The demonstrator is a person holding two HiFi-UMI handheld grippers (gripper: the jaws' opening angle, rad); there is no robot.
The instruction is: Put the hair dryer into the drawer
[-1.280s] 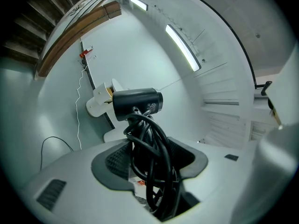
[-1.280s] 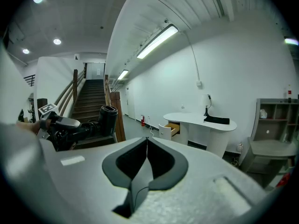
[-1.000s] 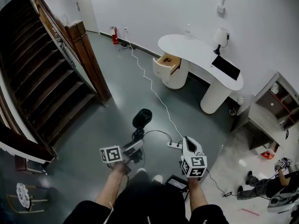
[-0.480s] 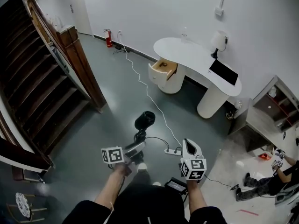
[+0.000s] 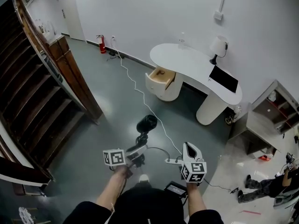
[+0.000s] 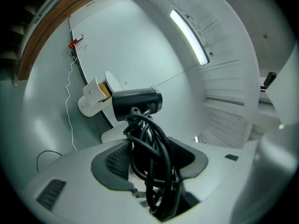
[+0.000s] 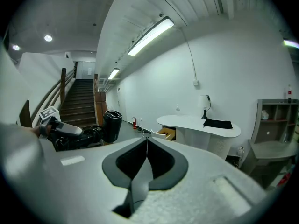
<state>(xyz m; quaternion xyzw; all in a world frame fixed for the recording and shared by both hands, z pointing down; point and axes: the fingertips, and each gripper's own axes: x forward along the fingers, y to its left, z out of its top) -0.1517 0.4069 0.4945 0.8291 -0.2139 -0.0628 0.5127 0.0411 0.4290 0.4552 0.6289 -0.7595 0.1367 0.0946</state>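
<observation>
The black hair dryer (image 5: 145, 123) is carried above the floor, its handle and bundled cord (image 6: 150, 162) clamped between the pads of my left gripper (image 5: 138, 148). In the left gripper view its barrel (image 6: 136, 104) lies crosswise just past the jaws. My right gripper (image 5: 188, 150) is alongside on the right, shut and empty, its jaws closed together (image 7: 146, 140). The open wooden drawer (image 5: 161, 76) sticks out of the white desk's (image 5: 196, 62) round pedestal, well ahead of both grippers. The drawer (image 7: 164, 133) also shows in the right gripper view.
A dark wooden staircase (image 5: 42, 92) rises on the left. A white cable (image 5: 140, 94) runs across the grey floor to a power strip (image 5: 174, 161). A lamp (image 5: 218, 45) and a black flat item (image 5: 225, 79) sit on the desk. A shelf unit (image 5: 273, 120) and a person (image 5: 268, 185) are at right.
Both grippers have been carried forward toward the desk, which now looks closer and lower in the head view. The left grip on the hair dryer is unchanged.
</observation>
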